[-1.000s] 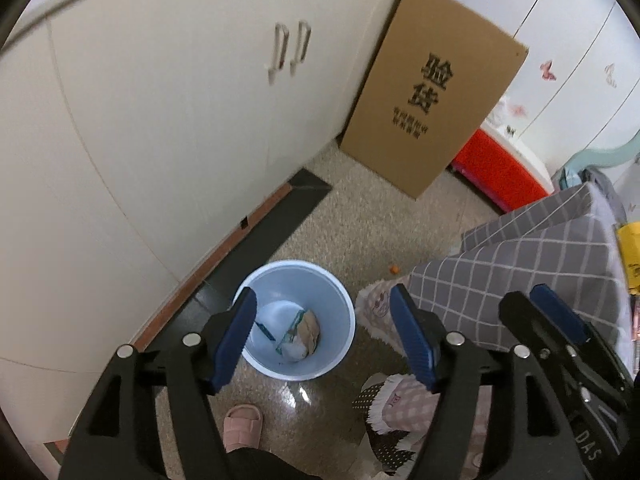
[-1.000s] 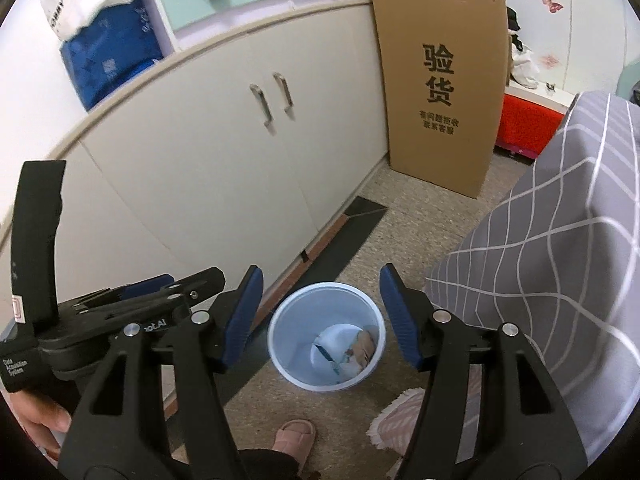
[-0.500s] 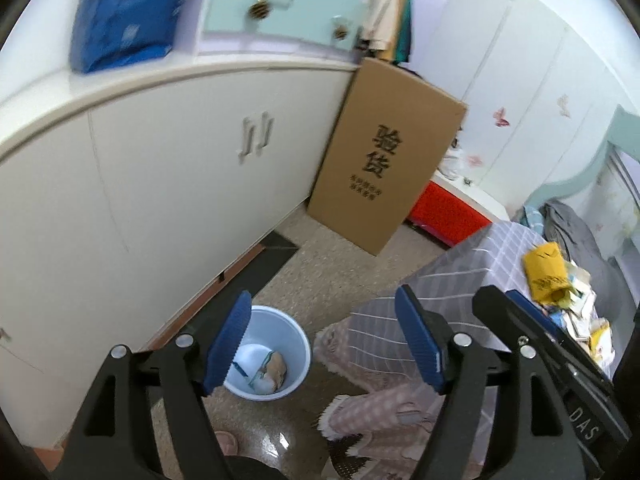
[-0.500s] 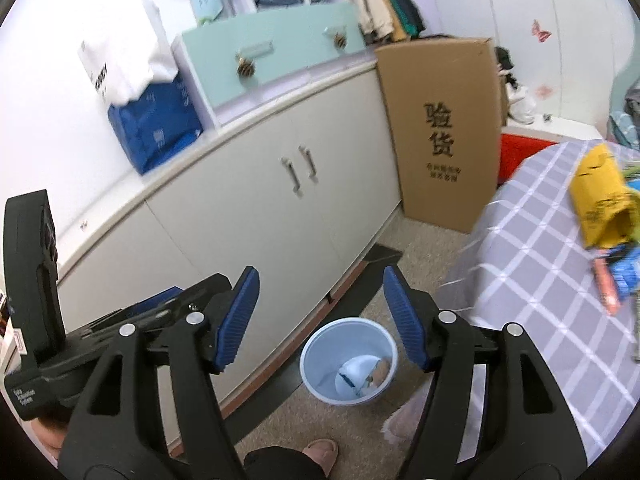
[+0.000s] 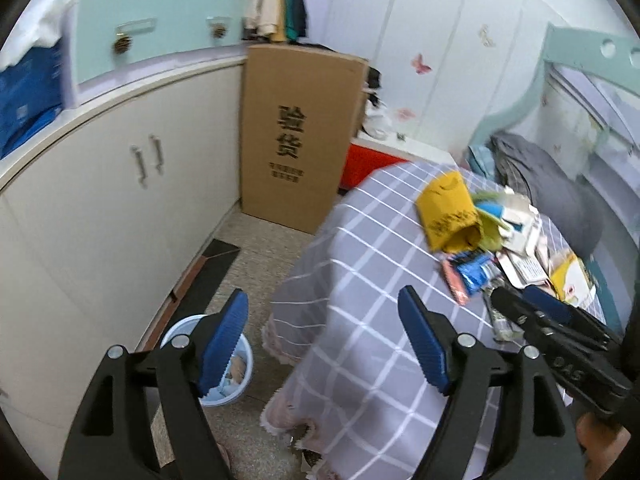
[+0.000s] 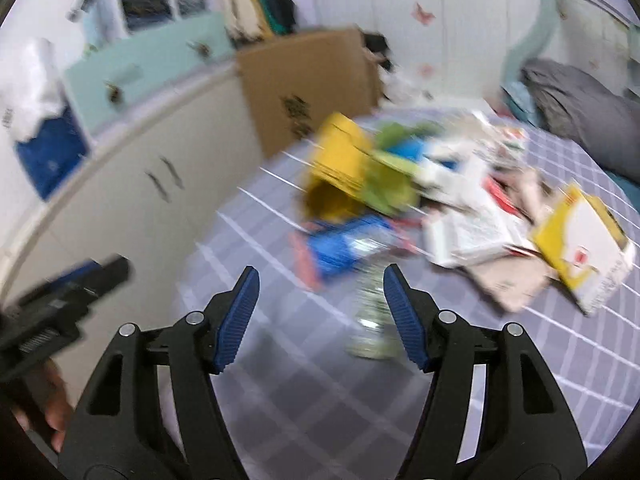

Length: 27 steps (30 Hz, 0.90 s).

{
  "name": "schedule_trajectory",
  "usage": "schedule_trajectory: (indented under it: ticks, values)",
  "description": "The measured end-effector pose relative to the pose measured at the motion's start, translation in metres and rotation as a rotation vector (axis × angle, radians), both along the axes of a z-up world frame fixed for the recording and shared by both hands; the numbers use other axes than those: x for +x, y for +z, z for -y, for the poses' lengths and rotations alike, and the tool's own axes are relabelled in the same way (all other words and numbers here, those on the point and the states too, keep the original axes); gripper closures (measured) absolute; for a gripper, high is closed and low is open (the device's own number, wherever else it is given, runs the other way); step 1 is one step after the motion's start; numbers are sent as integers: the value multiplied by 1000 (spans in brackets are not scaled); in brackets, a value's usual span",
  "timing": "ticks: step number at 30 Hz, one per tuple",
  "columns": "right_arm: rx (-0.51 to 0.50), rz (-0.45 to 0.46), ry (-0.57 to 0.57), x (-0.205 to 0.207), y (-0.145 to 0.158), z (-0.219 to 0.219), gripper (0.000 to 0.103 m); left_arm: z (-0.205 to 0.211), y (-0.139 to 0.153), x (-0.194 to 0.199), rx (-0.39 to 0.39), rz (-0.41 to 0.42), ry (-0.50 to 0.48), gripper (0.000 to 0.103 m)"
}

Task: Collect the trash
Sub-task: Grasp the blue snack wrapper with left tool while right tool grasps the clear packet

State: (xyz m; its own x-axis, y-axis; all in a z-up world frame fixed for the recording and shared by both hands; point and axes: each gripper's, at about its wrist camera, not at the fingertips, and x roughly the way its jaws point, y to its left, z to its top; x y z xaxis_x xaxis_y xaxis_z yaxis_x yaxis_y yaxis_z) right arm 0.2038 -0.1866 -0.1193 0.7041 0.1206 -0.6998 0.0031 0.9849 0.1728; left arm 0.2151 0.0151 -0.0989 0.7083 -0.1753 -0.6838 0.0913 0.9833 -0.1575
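A pile of trash lies on the grey checked tablecloth: a yellow bag, a blue wrapper and papers. In the blurred right wrist view I see the yellow bag, the blue wrapper, a crumpled green-white wrapper and a yellow-white box. The light blue bin with trash inside stands on the floor by the table. My left gripper is open and empty over the table edge. My right gripper is open and empty above the cloth, near the crumpled wrapper.
White cabinets run along the left. A tall cardboard box leans at the back, a red crate beside it. A bed with grey bedding is behind the table. The right gripper also shows in the left wrist view.
Both grippers have swung up and to the right, from over the bin to the table. The trash pile has come into view. Both stay open and empty.
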Motion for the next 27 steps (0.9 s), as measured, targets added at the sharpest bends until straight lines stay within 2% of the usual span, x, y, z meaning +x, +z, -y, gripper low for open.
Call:
schedule_trajectory:
  ticks: [3,6,7,10,18,23,27]
  values:
    - [-10,-61,8,10,-14,15,40,21,-8,7,22,-28,-33,28]
    - [-15,-85,38,15,-19,20,49,38,-13,13,40,-39,-64,28]
    - [-26,-90,46,17,-19,22,54,44,-15,15,44,-41,-79,28]
    - [-30,-96,70,17,-19,21,81,60,-19,23,59,-55,-117,25]
    - [-1,-51,-1,1,-19,53,81,105,-26,43,75,-48,-207,23]
    - [81,-45,-2,0,-20,67,81,136,-36,57,169,-26,-292,23]
    - [107,-53,4,1,-21,71,81,151,-44,67,227,-65,-373,22]
